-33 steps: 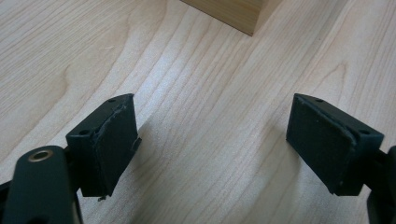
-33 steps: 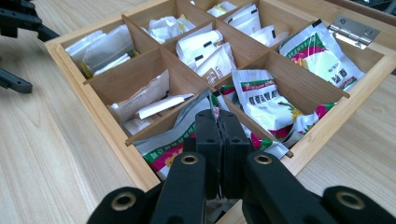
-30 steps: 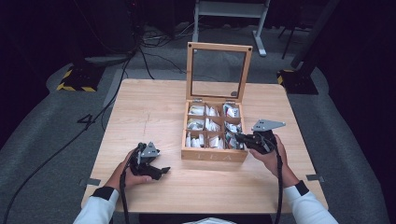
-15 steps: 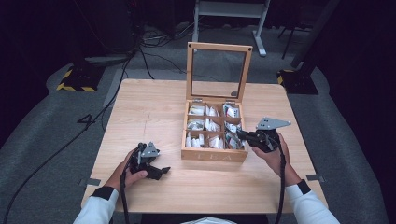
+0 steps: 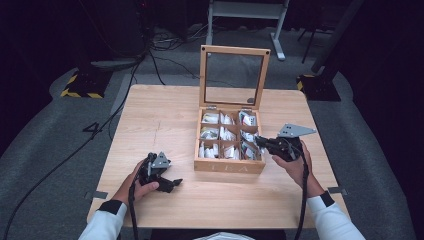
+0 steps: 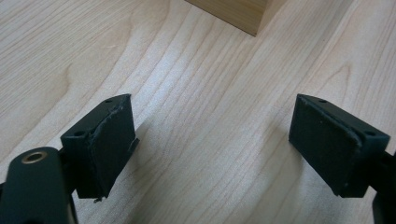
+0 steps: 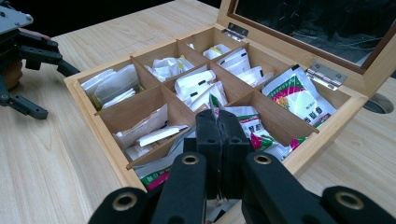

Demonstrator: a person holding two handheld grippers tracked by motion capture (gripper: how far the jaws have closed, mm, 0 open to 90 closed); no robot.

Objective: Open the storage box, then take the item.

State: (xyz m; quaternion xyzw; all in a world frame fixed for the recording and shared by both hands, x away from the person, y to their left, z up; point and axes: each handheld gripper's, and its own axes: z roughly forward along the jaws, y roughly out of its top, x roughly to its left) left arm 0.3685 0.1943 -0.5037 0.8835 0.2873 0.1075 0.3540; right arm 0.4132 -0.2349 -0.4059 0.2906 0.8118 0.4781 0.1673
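A wooden tea box [image 5: 230,166] stands mid-table with its glass lid [image 5: 235,50] upright. Its compartments hold white and coloured tea packets [image 5: 226,134]. My right gripper [image 5: 260,143] reaches in from the right over the front right compartment. In the right gripper view this gripper [image 7: 218,116] has its jaws pressed together, with the thin edge of a green and white tea packet [image 7: 213,101] pinched at their tips. My left gripper [image 5: 169,184] rests on the table to the front left of the box. It [image 6: 212,140] is open over bare wood, holding nothing.
The box's corner [image 6: 233,11] lies just ahead of the left gripper. The lid's frame [image 7: 373,70] rises behind the compartments. Dark floor with cables surrounds the table [image 5: 160,120], and a metal stand [image 5: 245,10] is behind it.
My right gripper has shifted slightly to the right over the box, still shut. The left gripper has stayed put.
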